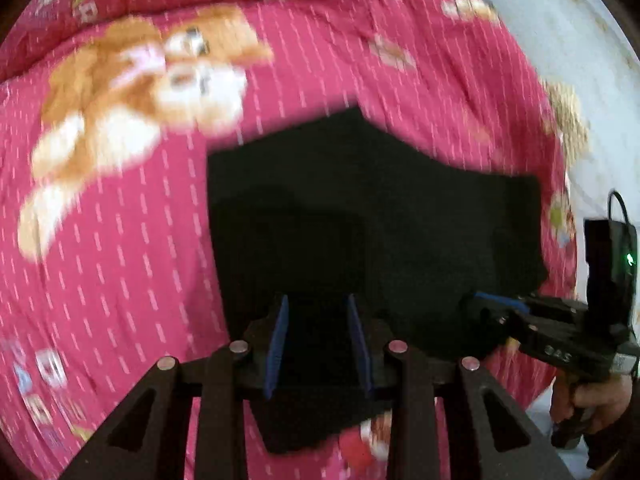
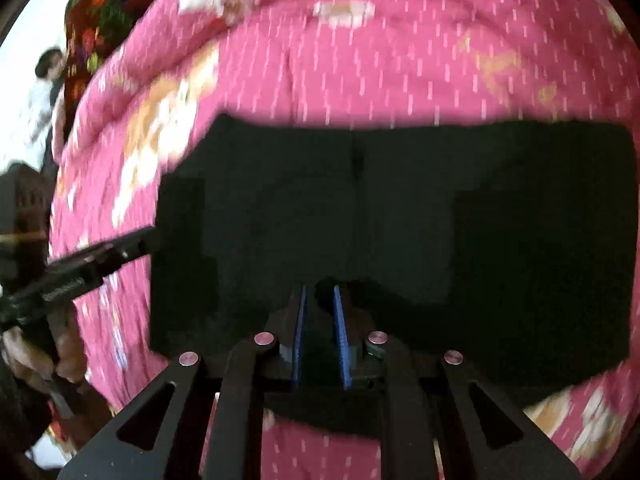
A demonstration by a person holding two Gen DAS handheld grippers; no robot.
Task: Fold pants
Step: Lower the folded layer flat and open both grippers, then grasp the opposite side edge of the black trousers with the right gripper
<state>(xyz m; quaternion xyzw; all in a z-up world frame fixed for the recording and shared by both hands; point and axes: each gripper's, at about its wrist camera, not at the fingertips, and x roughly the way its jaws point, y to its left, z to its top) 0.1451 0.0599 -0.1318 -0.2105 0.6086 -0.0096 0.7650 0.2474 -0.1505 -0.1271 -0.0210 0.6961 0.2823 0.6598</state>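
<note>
Black pants (image 2: 400, 216) lie flattened on the pink bedspread (image 2: 360, 60), near edge beneath both my tools. My right gripper (image 2: 320, 296) is pinched nearly closed on that edge; my left gripper (image 1: 316, 308) stands parted, gripping nothing I can confirm. Next I'd judge 1 fold away from me, both edges carried together.

One pair of black pants (image 1: 376, 216) is counted at the centre of the frame. One pink printed bedcover (image 1: 120, 240) is counted beneath it. Two grippers are counted: the left gripper (image 1: 318, 344) at lower centre, the right gripper (image 2: 320, 332) likewise. Two hands are seen, one hand (image 1: 596, 404) at lower right.
</note>
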